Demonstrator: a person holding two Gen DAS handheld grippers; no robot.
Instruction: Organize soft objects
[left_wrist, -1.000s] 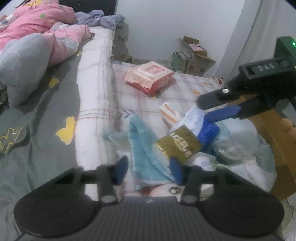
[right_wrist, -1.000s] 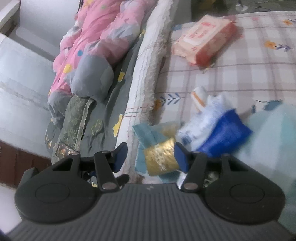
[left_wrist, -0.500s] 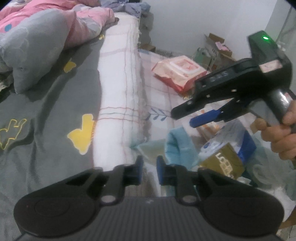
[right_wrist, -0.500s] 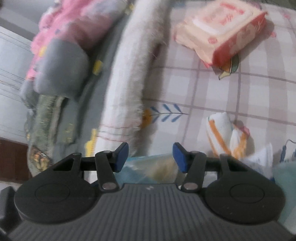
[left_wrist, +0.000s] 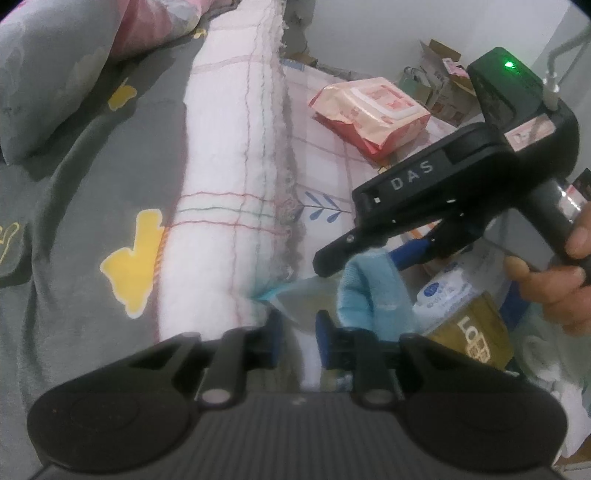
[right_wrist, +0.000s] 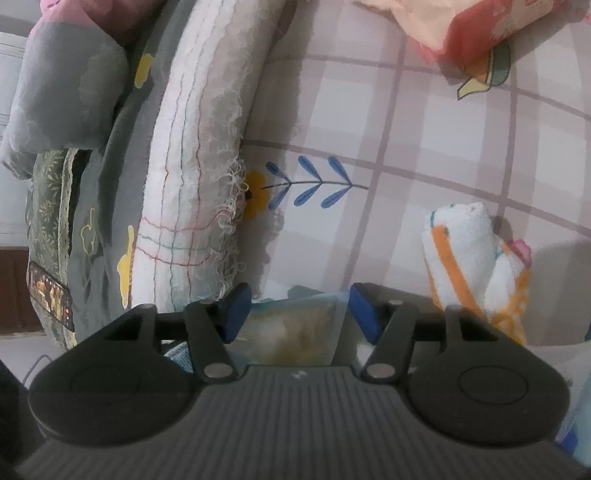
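We held a hand-held gripper in each hand over the bed, both pointing steeply down at a pile of soft things. The thing we were after was a clear bag with something pale yellow inside. It lay on the checked sheet, right at the foot of the rolled white blanket, and a light blue cloth lay just beside it.

The right hand-held gripper was the nearer one. The bag lay straight under it, between its two blue pads, and its long side ran across from pad to pad. The jaws were opening, and the pads did not press on the bag.

The left hand-held gripper was nearly closed but starting to open again. A thin corner of the bag reached toward its gap, and we could not tell if the pads pinched it.

A rolled white and orange towel lay to the right, a little apart. The pink wipes pack lay farther up the bed.

We think the right one should grab across the bag's short side.
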